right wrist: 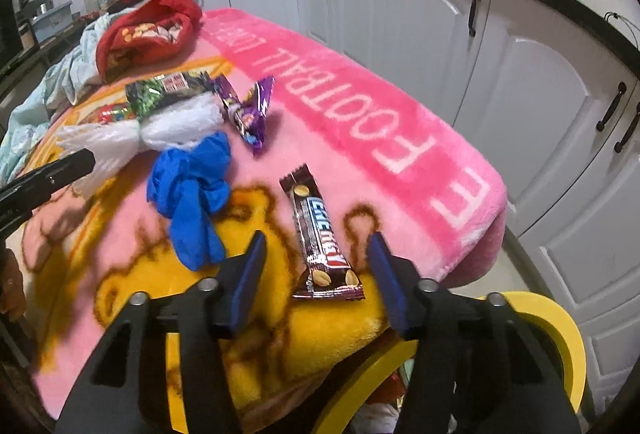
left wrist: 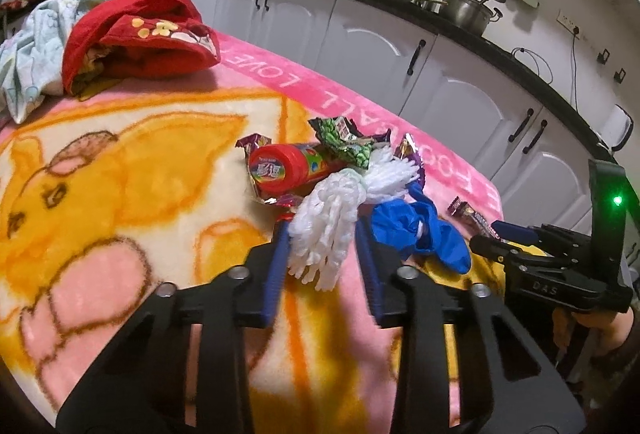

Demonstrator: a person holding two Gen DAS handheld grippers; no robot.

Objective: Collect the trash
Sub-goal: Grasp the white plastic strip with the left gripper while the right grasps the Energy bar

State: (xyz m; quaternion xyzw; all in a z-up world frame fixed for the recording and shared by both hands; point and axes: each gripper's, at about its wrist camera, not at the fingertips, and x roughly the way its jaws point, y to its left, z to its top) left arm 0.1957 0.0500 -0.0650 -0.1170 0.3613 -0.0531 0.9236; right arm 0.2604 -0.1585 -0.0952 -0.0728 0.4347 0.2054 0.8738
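Here I am listing, largest first. Blanket (right wrist: 400, 138): soft and piled, so I am expecting wrappers to sink or slide as fingers press. Yellow bin (right wrist: 560, 338): waiting at the table's near edge. White yarn bundle (left wrist: 332, 218): lying between the left gripper's (left wrist: 322, 230) pads, which are standing narrowly apart around it; whether they are pressing, I cannot tell. Loose strands may be slipping out. Blue glove (right wrist: 192, 194): lying just beside. Chocolate bar wrapper (right wrist: 320, 234): lying between the right gripper's (right wrist: 318, 240) half-open pads, untouched; it may be skidding sideways.
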